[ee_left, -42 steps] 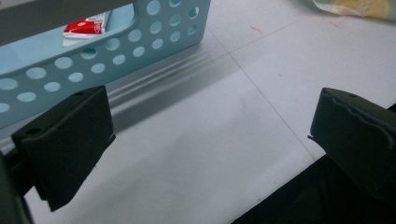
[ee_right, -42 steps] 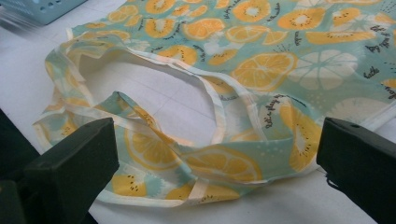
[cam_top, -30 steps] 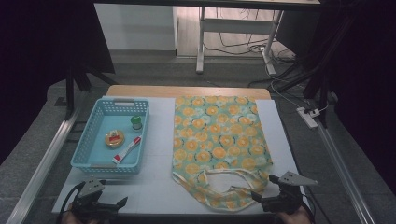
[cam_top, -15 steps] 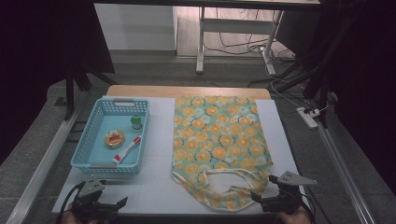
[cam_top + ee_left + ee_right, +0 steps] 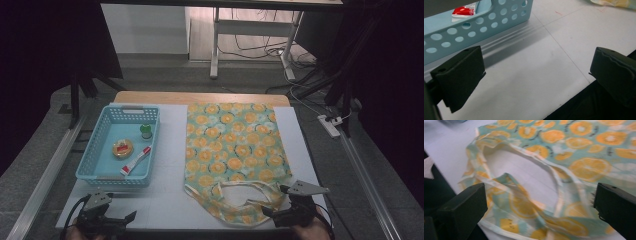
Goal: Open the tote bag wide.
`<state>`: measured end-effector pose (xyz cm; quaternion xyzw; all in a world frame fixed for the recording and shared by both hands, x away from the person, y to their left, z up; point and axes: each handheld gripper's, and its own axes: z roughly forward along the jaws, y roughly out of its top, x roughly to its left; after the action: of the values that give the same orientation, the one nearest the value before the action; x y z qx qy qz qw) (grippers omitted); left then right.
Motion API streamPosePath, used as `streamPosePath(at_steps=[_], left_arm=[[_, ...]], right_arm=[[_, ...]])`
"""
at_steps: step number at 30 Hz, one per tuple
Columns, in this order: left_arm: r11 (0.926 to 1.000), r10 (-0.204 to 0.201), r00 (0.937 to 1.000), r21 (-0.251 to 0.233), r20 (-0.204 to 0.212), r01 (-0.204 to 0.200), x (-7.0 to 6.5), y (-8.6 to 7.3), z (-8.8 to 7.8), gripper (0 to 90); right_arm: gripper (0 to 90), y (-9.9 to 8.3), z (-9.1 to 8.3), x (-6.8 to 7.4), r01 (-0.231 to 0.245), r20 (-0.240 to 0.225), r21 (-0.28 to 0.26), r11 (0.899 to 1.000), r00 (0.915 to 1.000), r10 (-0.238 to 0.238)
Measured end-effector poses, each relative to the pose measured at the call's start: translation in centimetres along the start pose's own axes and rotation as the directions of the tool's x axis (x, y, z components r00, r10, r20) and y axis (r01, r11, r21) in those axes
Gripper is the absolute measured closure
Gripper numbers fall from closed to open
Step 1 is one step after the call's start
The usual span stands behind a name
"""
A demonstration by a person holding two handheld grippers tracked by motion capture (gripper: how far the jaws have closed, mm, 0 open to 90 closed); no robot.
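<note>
A cloth bag (image 5: 232,150) printed with orange slices lies flat on the white table (image 5: 170,150), its handles (image 5: 235,200) toward the near edge. My right gripper (image 5: 274,212) hovers open at the near right, its jaws spread over the bag's handles (image 5: 534,192). At the near left my left gripper (image 5: 127,218) is open over bare table (image 5: 534,72), just in front of the blue basket (image 5: 100,172). The basket holds a red-and-white tube (image 5: 136,161), a round yellow item (image 5: 122,148) and a small green-capped item (image 5: 145,131). The basket wall (image 5: 474,27) fills the left gripper view's upper left.
The table's near edge runs just under both grippers. Metal rails (image 5: 45,175) flank the table on each side. A desk frame and cables (image 5: 280,50) stand on the floor beyond the far edge, with a power strip (image 5: 330,125) at the right.
My right gripper has crept slightly forward over the bag's handles. The left gripper has barely moved.
</note>
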<state>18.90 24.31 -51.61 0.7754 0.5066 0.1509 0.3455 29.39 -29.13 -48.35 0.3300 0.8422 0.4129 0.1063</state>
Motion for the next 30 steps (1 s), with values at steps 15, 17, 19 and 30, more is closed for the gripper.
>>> streamPosePath(at_steps=[15,17,19,30], left_arm=[[0.9999,-0.007,0.9999,0.011,0.009,0.007,0.1,0.0,0.1,0.0],[0.9999,-0.006,0.9999,0.013,0.011,0.005,0.1,0.1,0.2,0.0],[0.9999,-0.003,0.9999,0.013,0.01,0.003,0.1,0.1,0.2,0.0],[0.9998,0.0,0.9999,0.018,0.011,0.0,0.1,0.1,0.2,0.0]], right_arm=[[10.8,2.7,4.3,1.1,0.106,-0.128,0.161,0.981,0.9881,-0.085],[19.4,2.9,4.9,1.1,0.127,-0.136,0.187,0.974,0.9854,-0.103],[24.2,3.0,5.2,1.0,0.139,-0.147,0.206,0.969,0.9831,-0.11],[89.1,4.0,5.3,0.2,0.17,-0.208,0.245,0.955,0.9709,-0.119]])
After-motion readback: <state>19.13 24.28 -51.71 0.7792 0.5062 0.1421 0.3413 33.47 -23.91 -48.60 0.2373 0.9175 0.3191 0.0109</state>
